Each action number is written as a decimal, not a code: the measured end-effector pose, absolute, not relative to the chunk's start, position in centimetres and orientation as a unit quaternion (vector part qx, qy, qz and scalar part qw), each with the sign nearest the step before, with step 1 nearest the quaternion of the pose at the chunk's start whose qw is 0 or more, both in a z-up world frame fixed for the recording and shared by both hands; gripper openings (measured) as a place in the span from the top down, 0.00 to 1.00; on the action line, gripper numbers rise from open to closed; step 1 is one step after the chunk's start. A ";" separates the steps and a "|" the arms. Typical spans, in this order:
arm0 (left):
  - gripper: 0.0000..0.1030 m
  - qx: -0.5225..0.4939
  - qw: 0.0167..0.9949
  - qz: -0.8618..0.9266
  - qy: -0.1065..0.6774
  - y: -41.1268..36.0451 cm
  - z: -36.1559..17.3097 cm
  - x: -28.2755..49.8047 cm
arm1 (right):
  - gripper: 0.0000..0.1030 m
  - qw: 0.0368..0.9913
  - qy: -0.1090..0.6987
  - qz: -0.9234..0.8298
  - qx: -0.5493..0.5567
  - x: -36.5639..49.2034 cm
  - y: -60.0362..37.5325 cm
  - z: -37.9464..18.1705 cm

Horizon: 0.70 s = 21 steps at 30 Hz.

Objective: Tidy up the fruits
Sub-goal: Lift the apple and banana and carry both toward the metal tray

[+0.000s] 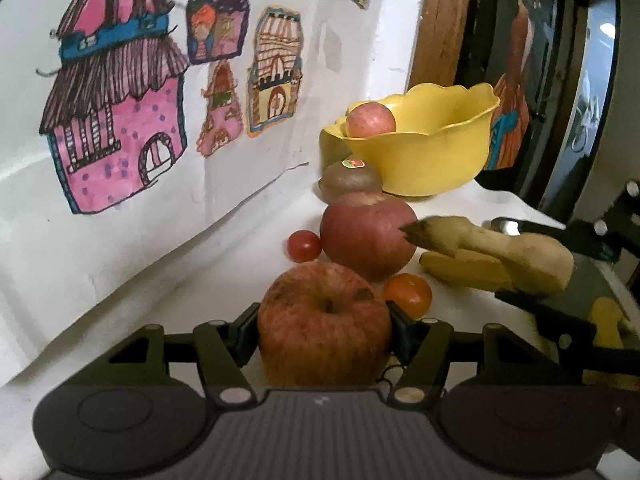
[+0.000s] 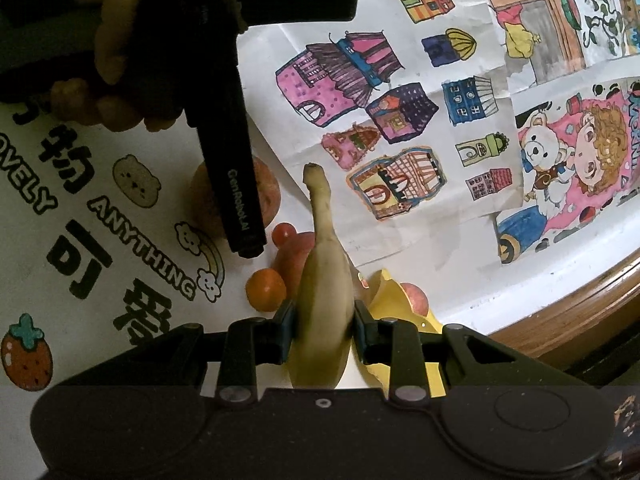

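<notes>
Left tool (image 1: pixel 325 334) clamped on apple (image 1: pixel 324 324), sitting low on white surface (image 1: pixel 140 320) near wall-side edge. Right tool (image 2: pixel 325 330) clamped on banana (image 2: pixel 323 300), held above fruit pile. Second apple (image 1: pixel 368 236), kiwi (image 1: pixel 350 182), two small tomatoes loose just ahead. Yellow bowl (image 1: pixel 424 152) at far edge, one apple (image 1: pixel 370 121) inside.

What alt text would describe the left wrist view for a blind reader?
The left gripper is shut on an apple above a white table. Beyond it lie another apple, two tomatoes, a kiwi and a yellow bowl holding a third apple.
</notes>
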State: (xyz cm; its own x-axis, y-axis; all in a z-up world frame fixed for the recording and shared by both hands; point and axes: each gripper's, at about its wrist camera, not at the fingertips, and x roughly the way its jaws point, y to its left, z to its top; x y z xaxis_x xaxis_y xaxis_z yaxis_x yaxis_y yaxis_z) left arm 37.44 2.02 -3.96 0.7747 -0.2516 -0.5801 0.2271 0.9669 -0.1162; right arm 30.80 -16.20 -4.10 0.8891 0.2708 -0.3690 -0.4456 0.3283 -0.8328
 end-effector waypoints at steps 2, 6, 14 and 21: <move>0.35 -0.020 0.943 -0.123 0.309 1.9 -3.8 37.1 | 0.70 0.812 0.080 0.220 -0.535 30.7 -16.2 -4.1; 0.35 -0.029 0.943 -0.116 0.311 1.9 -3.7 36.6 | 0.70 0.813 0.076 0.218 -0.534 30.4 -16.3 -4.0; 0.35 -0.035 0.945 -0.124 0.300 1.4 -2.1 35.0 | 0.70 0.810 0.052 0.203 -0.548 29.4 -16.8 -3.6; 0.35 -0.032 0.947 -0.143 0.285 -0.5 -0.3 33.4 | 0.70 0.815 0.046 0.179 -0.549 28.0 -18.6 -2.1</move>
